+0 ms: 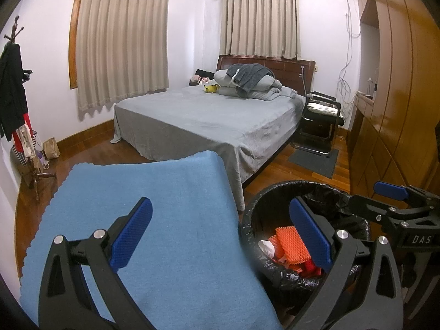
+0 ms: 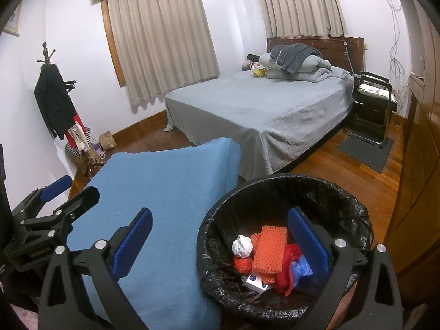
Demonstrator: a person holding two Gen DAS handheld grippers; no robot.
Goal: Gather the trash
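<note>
A black-lined trash bin [image 2: 343, 206] stands on the wood floor beside a table with a blue cloth [image 2: 165, 192]. In the bin lie an orange ridged piece [image 2: 271, 249], a white crumpled ball [image 2: 242, 246], red and blue wrappers and a small box. My right gripper [image 2: 220, 244] is open and empty, over the bin's left rim. My left gripper [image 1: 224, 239] is open and empty, over the cloth's [image 1: 165, 206] right edge next to the bin [image 1: 330, 192]. The right gripper also shows in the left wrist view [image 1: 385, 195], beyond the bin.
A bed with a grey sheet [image 2: 261, 110] fills the room's middle. A coat rack with clothes [image 2: 57, 101] and bags stands at the left wall. A black chair [image 2: 374, 101] and a mat sit by the bed's right. Wooden wardrobes [image 1: 398, 96] line the right.
</note>
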